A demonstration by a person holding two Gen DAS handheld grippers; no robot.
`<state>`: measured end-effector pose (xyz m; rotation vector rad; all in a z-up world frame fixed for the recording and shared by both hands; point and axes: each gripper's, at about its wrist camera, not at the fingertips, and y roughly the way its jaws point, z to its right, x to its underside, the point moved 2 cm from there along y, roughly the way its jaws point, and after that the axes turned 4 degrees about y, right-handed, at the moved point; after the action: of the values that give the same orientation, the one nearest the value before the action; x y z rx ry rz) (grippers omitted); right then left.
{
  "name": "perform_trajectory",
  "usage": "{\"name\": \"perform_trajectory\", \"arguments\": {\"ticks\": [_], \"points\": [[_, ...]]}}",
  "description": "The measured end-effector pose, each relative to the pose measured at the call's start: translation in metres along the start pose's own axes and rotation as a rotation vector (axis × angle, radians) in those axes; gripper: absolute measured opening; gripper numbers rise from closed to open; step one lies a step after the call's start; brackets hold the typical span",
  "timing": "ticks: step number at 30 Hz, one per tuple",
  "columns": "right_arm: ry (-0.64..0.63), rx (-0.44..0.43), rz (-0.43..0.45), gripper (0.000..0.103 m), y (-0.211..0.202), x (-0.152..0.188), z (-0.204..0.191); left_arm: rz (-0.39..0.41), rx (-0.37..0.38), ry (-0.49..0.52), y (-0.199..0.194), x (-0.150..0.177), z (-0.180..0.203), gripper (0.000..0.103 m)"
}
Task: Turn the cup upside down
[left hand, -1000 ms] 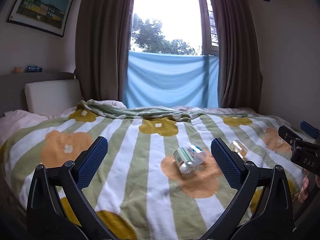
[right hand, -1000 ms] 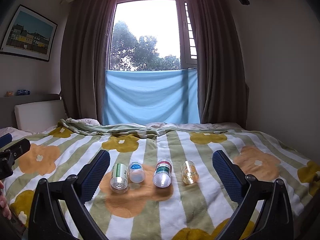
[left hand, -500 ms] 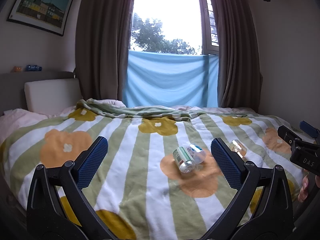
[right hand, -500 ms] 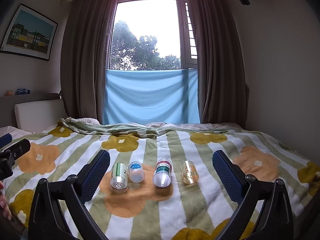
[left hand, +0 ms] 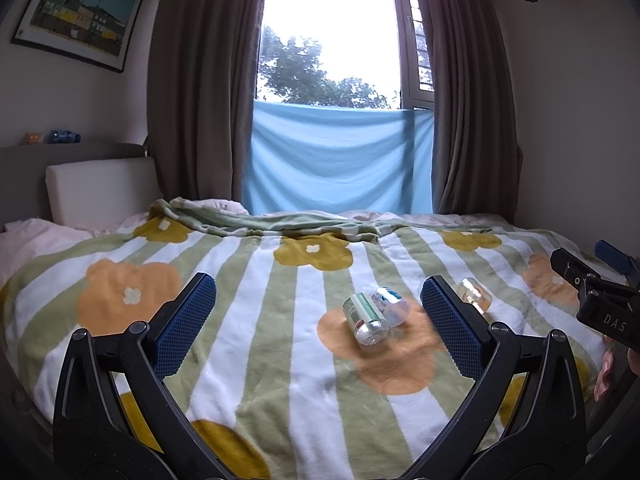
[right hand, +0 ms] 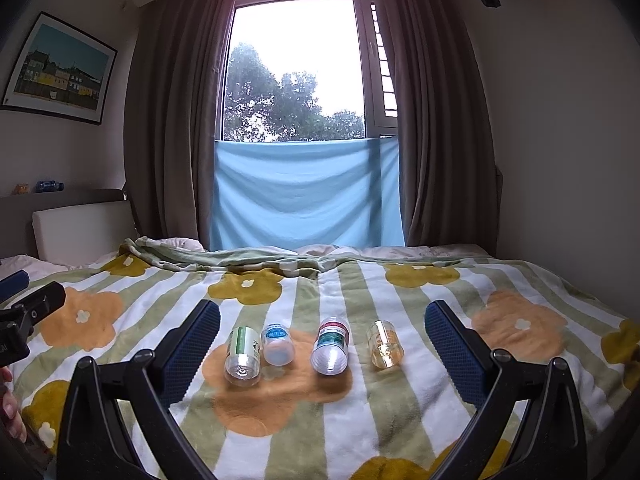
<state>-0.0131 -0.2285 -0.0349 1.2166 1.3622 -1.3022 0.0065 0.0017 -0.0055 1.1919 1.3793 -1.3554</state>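
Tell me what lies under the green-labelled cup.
The green-labelled cup lies on its side on the blanket's orange flower. What is beneath the blanket is covered.

Left wrist view: low over bed (left hand: 280, 360), facing window (left hand: 328, 32), set left of cups, which sit right of centre. Right wrist view: similar height, same heading, cups (right hand: 332, 348) centred between fingers. Shared: bed, window, cup row; each view catches other hand-held gripper at frame edge.
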Motion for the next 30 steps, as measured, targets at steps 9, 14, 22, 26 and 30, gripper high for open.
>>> {"name": "perform_trajectory", "arguments": {"ticks": [9,14,22,26,30], "points": [[-0.001,0.008,-0.026,0.102,0.012,0.004,-0.004,-0.01,0.0,-0.005,0.003,0.003,0.0,0.103],[0.002,0.013,-0.137,0.102,0.056,0.005,0.0,-0.04,-0.003,-0.019,0.017,0.007,-0.012,0.103],[0.008,-0.034,-0.355,0.102,0.184,-0.002,0.013,-0.065,-0.02,-0.023,0.037,0.01,-0.034,0.103],[-0.009,-0.021,-0.529,0.102,0.261,0.008,0.015,-0.068,-0.024,-0.02,0.045,0.01,-0.043,0.103],[-0.036,0.022,-0.728,0.102,0.331,0.038,0.017,-0.072,-0.028,-0.031,0.053,0.009,-0.052,0.103]]}}
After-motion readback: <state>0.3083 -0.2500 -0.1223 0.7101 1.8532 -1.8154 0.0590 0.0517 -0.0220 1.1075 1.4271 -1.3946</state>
